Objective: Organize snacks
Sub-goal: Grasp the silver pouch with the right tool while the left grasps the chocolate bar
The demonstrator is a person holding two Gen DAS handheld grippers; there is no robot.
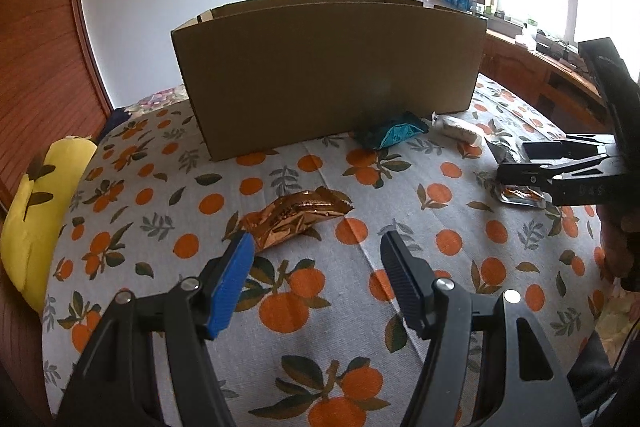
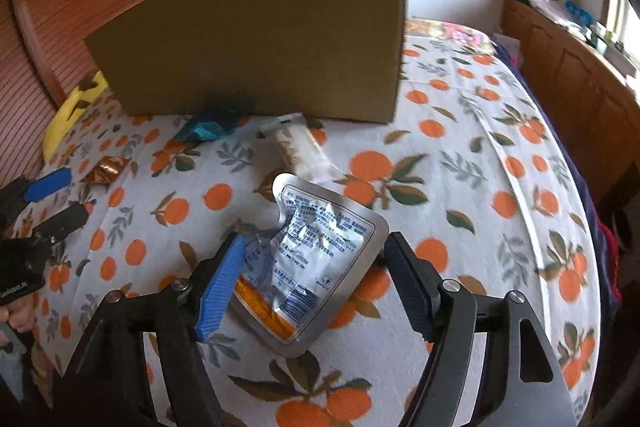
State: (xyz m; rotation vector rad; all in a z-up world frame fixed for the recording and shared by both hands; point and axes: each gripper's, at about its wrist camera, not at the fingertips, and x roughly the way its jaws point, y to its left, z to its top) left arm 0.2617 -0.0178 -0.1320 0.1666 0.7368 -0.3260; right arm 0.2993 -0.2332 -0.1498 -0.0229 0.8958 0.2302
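1. Right now we have the silver pouch (image 2: 316,259) lying flat on the bed (image 2: 460,163), between the spread fingers of the right hand-held gripper (image 2: 312,259), which grips nothing yet.
2. We judge the pouch thin and slippery, so we should come down low, close on its crumpled middle rather than its flat edge, then lift over the cardboard box (image 2: 256,43) wall.
3. Our left hand-held gripper (image 1: 318,259) is also spread and empty, its blue pad just beside the copper wrapper (image 1: 292,219).
4. Further out, a teal packet (image 1: 390,135) touches the box front and a clear-wrapped bar (image 2: 300,151) lies just beyond the pouch.
5. The tall box wall stands in the way; a yellow pillow (image 1: 36,211) sits well apart.
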